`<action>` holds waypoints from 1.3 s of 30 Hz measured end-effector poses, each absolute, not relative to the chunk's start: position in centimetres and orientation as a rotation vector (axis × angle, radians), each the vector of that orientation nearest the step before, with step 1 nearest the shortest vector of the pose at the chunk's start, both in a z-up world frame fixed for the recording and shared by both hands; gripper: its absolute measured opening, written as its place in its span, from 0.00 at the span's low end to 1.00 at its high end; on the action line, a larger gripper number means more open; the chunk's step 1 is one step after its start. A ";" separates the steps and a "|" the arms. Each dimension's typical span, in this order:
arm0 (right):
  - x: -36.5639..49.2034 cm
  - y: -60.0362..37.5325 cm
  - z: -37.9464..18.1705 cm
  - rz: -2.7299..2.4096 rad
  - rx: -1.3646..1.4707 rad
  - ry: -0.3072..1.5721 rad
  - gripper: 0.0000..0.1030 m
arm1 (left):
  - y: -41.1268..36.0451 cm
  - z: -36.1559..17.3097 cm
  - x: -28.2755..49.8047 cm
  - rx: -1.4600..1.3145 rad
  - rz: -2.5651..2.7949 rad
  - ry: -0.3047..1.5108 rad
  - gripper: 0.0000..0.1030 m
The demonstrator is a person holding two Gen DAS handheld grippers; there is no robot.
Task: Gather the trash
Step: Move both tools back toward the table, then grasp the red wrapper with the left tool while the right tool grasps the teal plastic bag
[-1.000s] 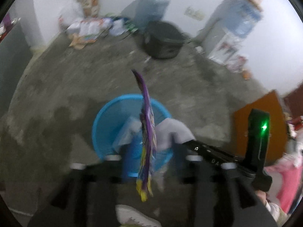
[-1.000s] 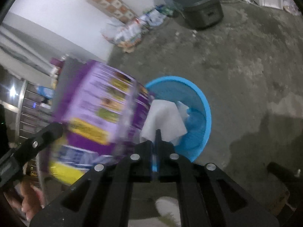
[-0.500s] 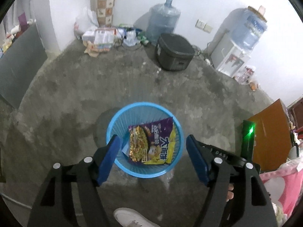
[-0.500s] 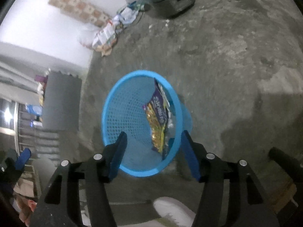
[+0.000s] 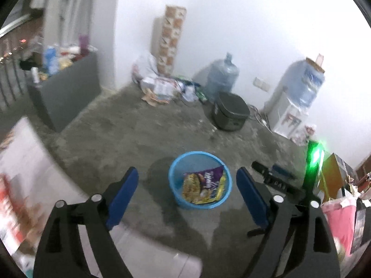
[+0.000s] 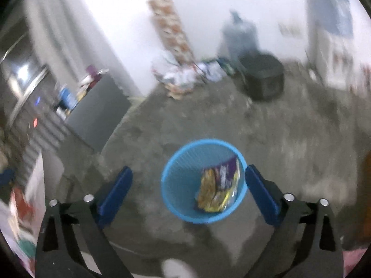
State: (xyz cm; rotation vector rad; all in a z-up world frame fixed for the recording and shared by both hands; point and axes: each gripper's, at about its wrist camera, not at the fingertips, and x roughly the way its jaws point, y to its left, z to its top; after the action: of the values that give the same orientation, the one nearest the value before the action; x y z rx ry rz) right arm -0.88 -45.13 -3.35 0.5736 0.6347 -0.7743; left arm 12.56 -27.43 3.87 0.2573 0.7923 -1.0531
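**Wrapper in the bin, both grippers empty**

Blue mesh basket [image 5: 200, 179] sitting on the bare concrete floor [image 5: 129, 139], roughly mid-room. Purple-and-yellow snack wrapper [image 5: 204, 187] lying inside it, propped against the right-hand wall of the basket, printed side up. Same wrapper [image 6: 219, 185] visible from the right wrist view, crumpled toward the basket's right side.

Left gripper [image 5: 187, 193] hanging above and nearer than the basket, jaws wide and opening, blue pads well clear on either side, nothing between them but the view down to the floor. Right gripper [image 6: 187, 191] same story: jaws spread and opening, nothing clamped, basket [image 6: 176, 185] framed in the gap far below. Right gripper's black body also poking into the left wrist view at the right, with a green light on it.

Far side of the room: pile of loose packets and bags [image 5: 162, 88] against the white wall, a big water jug [image 5: 221, 75], a dark rice cooker [image 5: 230, 111] just right of that, and a water dispenser [image 5: 294, 106] further right. Grey cabinet [image 5: 67, 92] on the left with bottles on top. Right wrist view quite blurry.
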 end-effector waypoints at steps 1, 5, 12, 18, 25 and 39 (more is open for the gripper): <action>-0.4 -44.4 -2.7 -0.770 0.522 0.639 0.92 | -26.0 4.1 12.4 0.251 -1.034 0.780 0.84; 0.9 -41.2 -0.7 -0.731 0.342 0.619 0.92 | -17.3 5.7 12.7 0.197 -0.884 0.725 0.84; 1.9 -37.7 0.0 -0.628 0.362 0.560 0.92 | -3.5 7.4 12.4 0.040 -0.619 0.650 0.85; 3.8 -33.9 3.4 -0.467 0.347 0.460 0.92 | 2.7 6.4 10.9 -0.048 -0.546 0.655 0.86; 8.0 -28.7 5.2 -0.161 0.385 0.480 0.92 | 5.3 2.4 8.6 -0.093 -0.556 0.732 0.86; 19.4 -18.1 0.6 0.275 0.347 0.813 0.73 | 7.8 -4.1 10.8 -0.205 -0.528 0.932 0.76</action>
State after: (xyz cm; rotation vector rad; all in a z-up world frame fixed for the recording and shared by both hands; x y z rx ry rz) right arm 19.41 -18.10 0.59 0.3470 0.8130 0.2754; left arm 10.77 7.84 -4.09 -0.2054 0.9325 -0.5283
